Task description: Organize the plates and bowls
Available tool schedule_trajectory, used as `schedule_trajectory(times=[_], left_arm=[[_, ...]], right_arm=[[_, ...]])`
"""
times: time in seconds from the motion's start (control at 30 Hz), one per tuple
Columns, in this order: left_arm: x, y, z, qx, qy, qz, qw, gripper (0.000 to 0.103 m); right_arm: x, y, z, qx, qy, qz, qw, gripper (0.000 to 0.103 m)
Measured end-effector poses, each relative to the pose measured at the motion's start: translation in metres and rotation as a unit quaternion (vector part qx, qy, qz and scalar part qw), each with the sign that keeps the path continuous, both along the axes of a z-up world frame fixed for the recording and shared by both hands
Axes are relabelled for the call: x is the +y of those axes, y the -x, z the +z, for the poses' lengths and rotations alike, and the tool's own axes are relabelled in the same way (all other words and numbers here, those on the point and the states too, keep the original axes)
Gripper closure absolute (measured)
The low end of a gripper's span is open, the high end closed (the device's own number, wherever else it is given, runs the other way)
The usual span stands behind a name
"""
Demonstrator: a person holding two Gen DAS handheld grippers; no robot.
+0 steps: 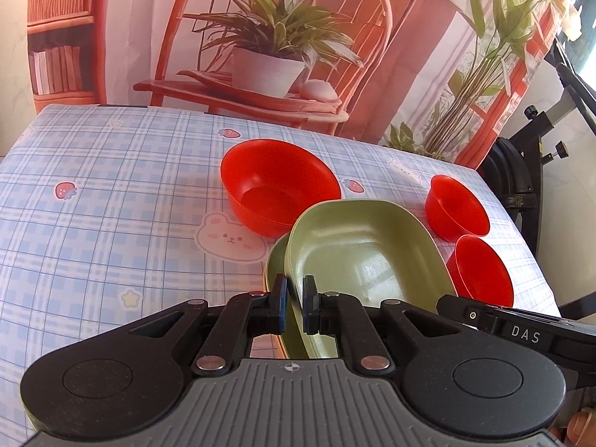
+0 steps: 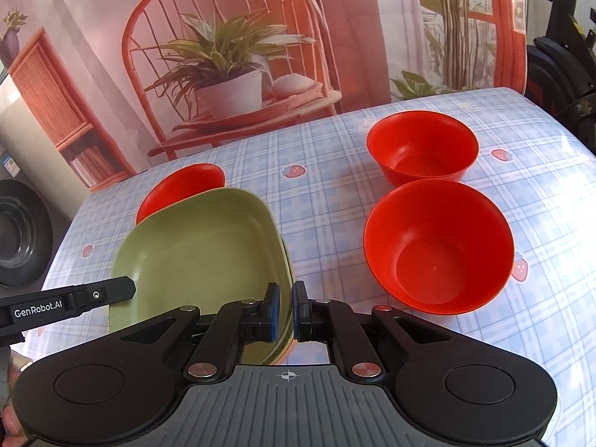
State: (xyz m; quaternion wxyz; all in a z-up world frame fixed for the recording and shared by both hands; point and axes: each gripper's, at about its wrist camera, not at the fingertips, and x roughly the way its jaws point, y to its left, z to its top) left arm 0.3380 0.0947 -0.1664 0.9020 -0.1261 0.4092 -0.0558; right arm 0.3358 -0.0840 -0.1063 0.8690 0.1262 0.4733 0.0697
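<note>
My left gripper is shut on the near-left rim of a green square plate. A second green plate peeks out beneath it. My right gripper is shut on the right rim of the same green plate. The plate is tilted between both grippers, just over the table. A large red bowl stands behind the plate; it is partly hidden in the right wrist view. Two smaller red bowls stand to the right, also in the right wrist view.
The table carries a blue checked cloth with bunny and strawberry prints. A printed backdrop of a chair and plants hangs behind the far edge. Black exercise equipment stands past the right edge. The right gripper's body shows low right.
</note>
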Motion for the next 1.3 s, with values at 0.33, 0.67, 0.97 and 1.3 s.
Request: schedule_trajectory(times=[0.33, 0.67, 0.97, 1.3], left_arm=[[0.001, -0.003, -0.01, 0.007, -0.012, 0.0, 0.9999, 0.095], [0.0, -0.005, -0.015, 0.009, -0.016, 0.003, 0.9998, 0.095], [-0.008, -0.006, -0.015, -0.005, -0.043, -0.006, 0.999, 0.094], [-0.01, -0.007, -0.017, -0.011, -0.058, -0.013, 0.9982, 0.094]], right_arm=[[0.004, 0.0, -0.006, 0.003, 0.001, 0.009, 1.0, 0.096], [0.005, 0.001, -0.009, 0.003, 0.003, 0.012, 1.0, 0.096], [0.009, 0.001, -0.008, -0.008, 0.021, 0.017, 1.0, 0.097], [0.009, 0.002, -0.012, -0.008, 0.023, 0.019, 1.0, 0.097]])
